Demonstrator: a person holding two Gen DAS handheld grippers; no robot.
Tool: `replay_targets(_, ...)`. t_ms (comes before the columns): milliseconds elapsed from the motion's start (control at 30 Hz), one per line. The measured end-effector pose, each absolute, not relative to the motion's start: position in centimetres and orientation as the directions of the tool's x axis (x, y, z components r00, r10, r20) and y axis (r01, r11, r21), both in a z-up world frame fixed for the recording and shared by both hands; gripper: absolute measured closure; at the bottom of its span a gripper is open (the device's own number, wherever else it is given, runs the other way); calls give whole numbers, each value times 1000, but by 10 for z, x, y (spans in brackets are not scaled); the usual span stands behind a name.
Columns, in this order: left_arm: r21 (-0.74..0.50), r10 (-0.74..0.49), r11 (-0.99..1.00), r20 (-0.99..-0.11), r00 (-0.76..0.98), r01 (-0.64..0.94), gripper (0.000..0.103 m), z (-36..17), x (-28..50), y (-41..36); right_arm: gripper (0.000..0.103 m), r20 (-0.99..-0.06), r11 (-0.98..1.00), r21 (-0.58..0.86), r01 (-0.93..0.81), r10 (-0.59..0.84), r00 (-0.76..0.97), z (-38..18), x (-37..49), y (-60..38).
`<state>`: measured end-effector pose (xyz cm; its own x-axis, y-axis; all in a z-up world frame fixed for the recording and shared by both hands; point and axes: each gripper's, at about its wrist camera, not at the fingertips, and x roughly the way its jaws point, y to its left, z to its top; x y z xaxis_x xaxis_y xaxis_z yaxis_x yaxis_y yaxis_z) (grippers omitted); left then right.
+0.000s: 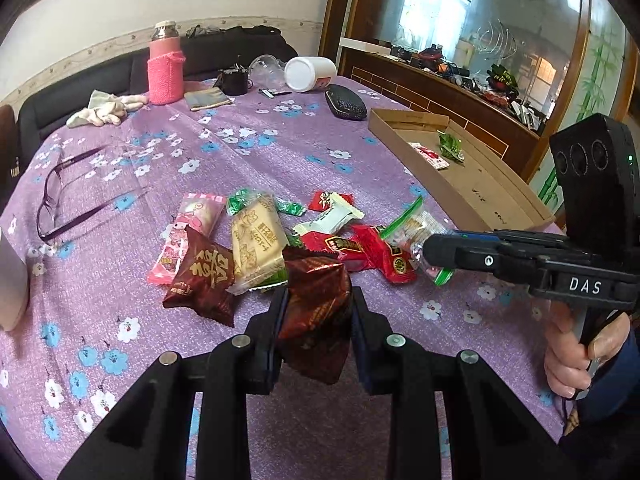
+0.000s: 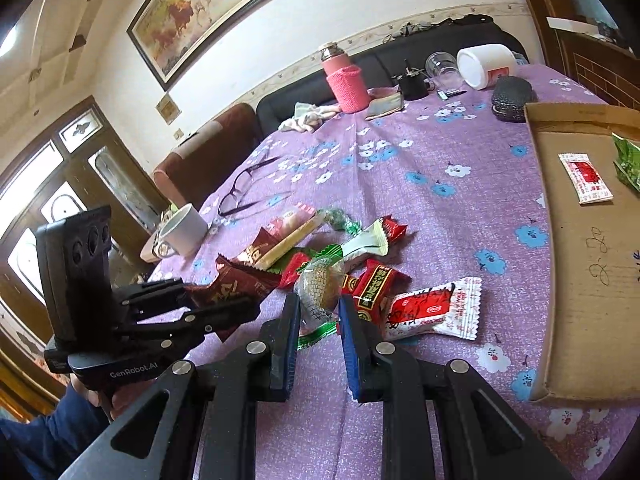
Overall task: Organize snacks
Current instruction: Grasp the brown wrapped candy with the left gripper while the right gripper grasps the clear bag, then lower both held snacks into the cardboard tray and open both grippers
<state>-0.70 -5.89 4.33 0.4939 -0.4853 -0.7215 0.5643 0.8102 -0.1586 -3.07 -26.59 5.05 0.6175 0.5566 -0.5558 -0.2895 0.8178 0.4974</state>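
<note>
A pile of wrapped snacks (image 1: 256, 240) lies mid-table on the purple flowered cloth (image 1: 248, 152). My left gripper (image 1: 320, 300) is shut on a dark red foil packet (image 1: 316, 312) at the pile's near edge; it also shows in the right wrist view, left gripper (image 2: 240, 308). My right gripper (image 2: 320, 304) is shut on a clear packet with green ends (image 2: 320, 288) holding a brownish pastry, at the pile's right side; from the left it shows as right gripper (image 1: 430, 250). A shallow cardboard tray (image 1: 480, 188) on the right holds a green packet (image 1: 450, 146) and a red-white sachet (image 1: 430, 156).
Purple glasses (image 1: 76, 196) lie left of the pile, a white mug (image 2: 180, 232) at the table's left edge. At the back stand a pink bottle (image 1: 165, 68), a tipped white jar (image 1: 310, 74), a black case (image 1: 346, 102) and white gloves (image 1: 106, 108). A white-red packet (image 2: 432, 308) lies beside my right fingers.
</note>
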Motion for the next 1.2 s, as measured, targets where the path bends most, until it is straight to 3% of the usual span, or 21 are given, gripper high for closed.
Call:
replay_targets(300,-172,-500,813,-695,517,556,75,67,-19,-66,82,-508,795,538,-281,571,645,68,-43,-283)
replay_targets(767,-181,-562,749,-683,466,638,75,84,-22,-146,82,-480,801,577,-159,490,728,77,-57,-352)
replay_targets(1200,-182,-571,696,-726,382,695,75,76,-12,-242,82,-548,829,557,50,322,772,75,-54,-433)
